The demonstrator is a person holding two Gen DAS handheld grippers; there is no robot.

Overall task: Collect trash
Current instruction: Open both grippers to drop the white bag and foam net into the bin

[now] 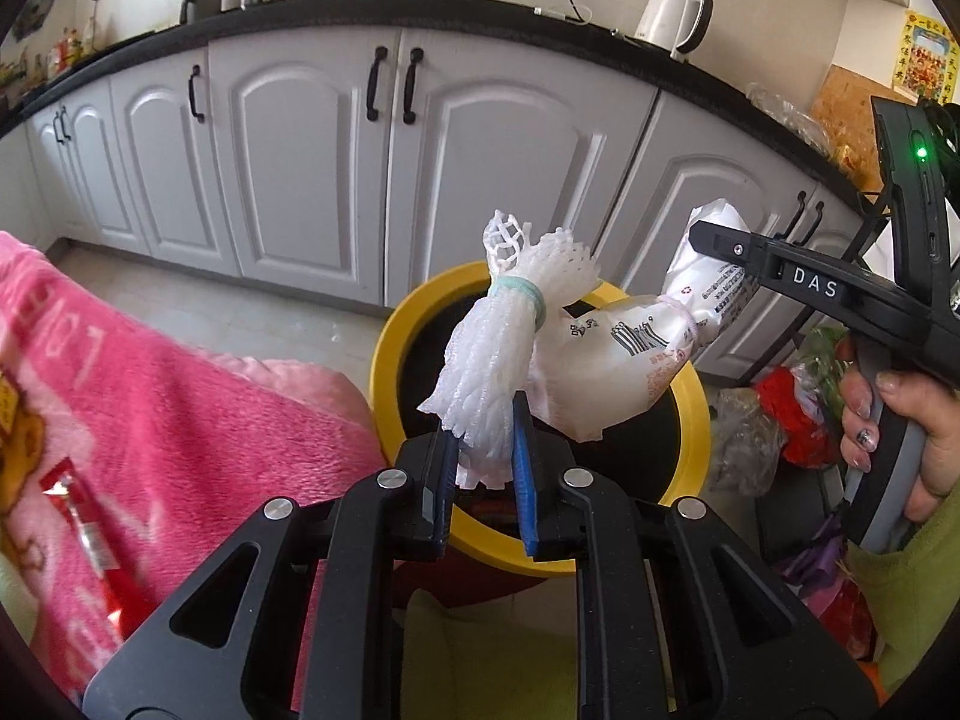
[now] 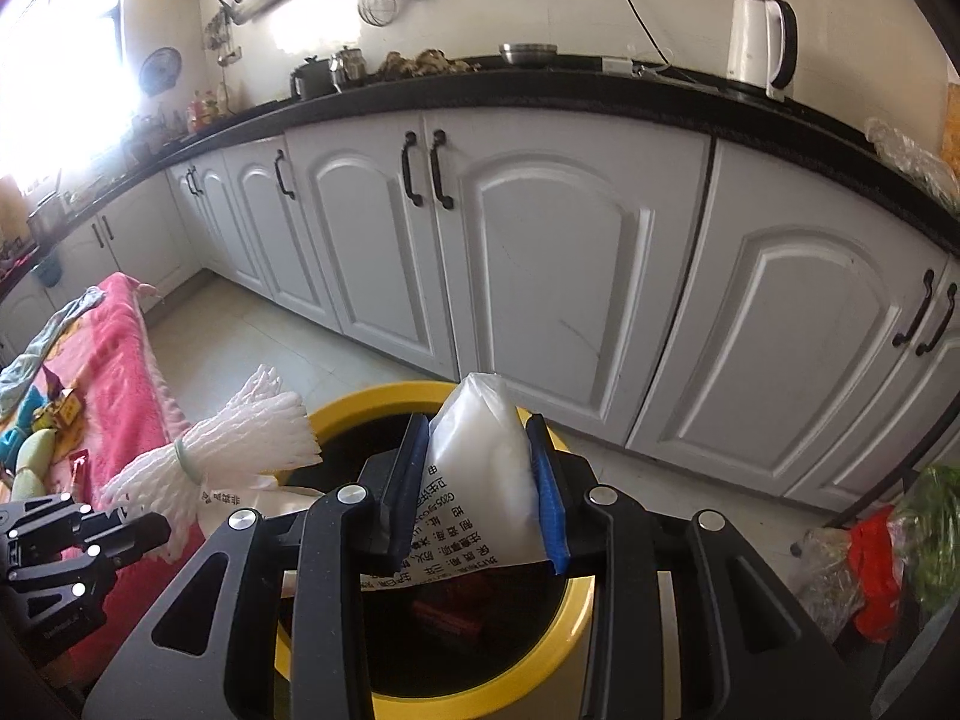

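Held above yellow bin (image 1: 690, 414): left gripper (image 1: 485, 468) pinching light, squashy foam net (image 1: 498, 354); right gripper (image 2: 477, 492) clamping soft, slippery plastic wrapper (image 2: 480, 468) near one end.

Daylight floods in from upper left in the right wrist view, window (image 2: 66, 66) blown out w/ glare washing the wall, left wrist view evenly bright, soft shadows, heavy fisheye bend on the countertop (image 1: 420, 6), dark vignette corners, pink blanket (image 1: 150, 396) blurred close up.
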